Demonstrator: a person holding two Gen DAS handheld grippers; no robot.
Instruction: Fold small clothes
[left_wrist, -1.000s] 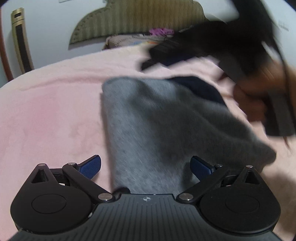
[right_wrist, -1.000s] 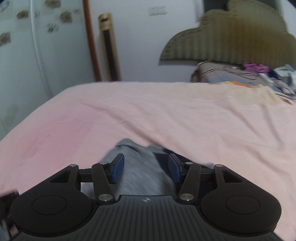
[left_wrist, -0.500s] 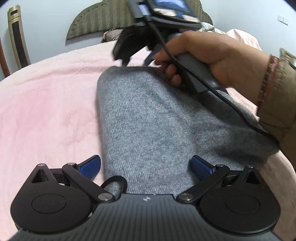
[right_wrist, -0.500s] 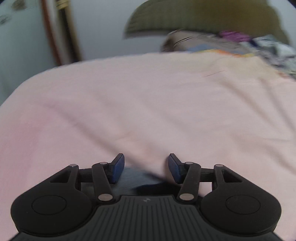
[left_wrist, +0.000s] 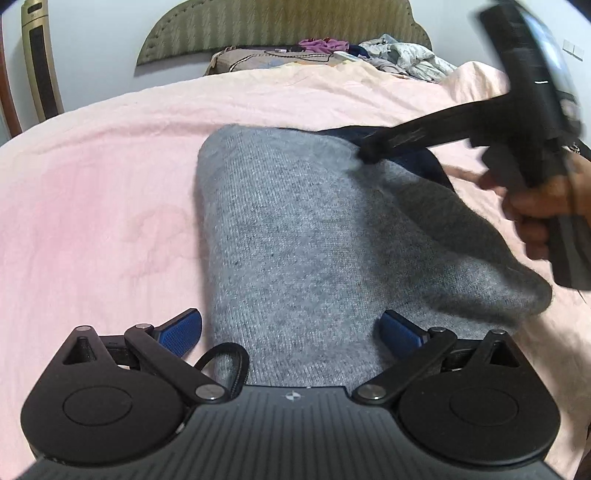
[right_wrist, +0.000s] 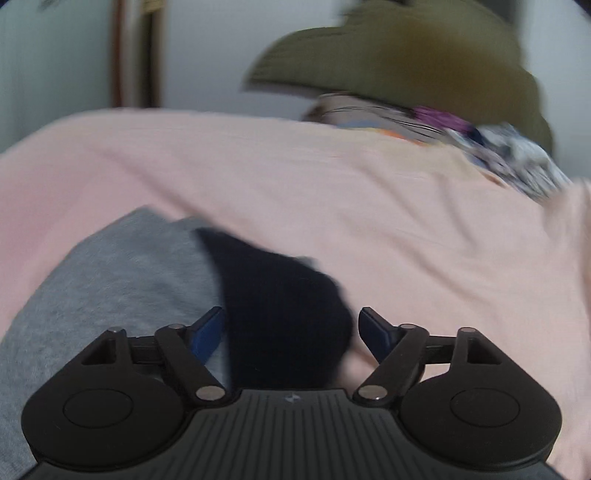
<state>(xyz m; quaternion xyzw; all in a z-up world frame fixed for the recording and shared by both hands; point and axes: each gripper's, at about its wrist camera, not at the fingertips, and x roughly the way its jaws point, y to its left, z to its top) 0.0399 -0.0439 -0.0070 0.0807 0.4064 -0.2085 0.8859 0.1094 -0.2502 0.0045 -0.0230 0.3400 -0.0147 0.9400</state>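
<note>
Across the pink bedspread (left_wrist: 92, 206), the left wrist view shows the grey knit garment (left_wrist: 303, 258) lying folded, the left gripper (left_wrist: 291, 330) spread wide around its near end. From the right wrist, the right gripper (right_wrist: 291, 330) hangs released over a dark navy piece (right_wrist: 280, 306); that corner likely remains to tuck.

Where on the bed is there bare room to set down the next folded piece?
The pink blanket is bare left of the grey knit garment, out to the bed's edge, and between it and the headboard. It is crowded by the clothes pile and to the right, where the right gripper works.
</note>
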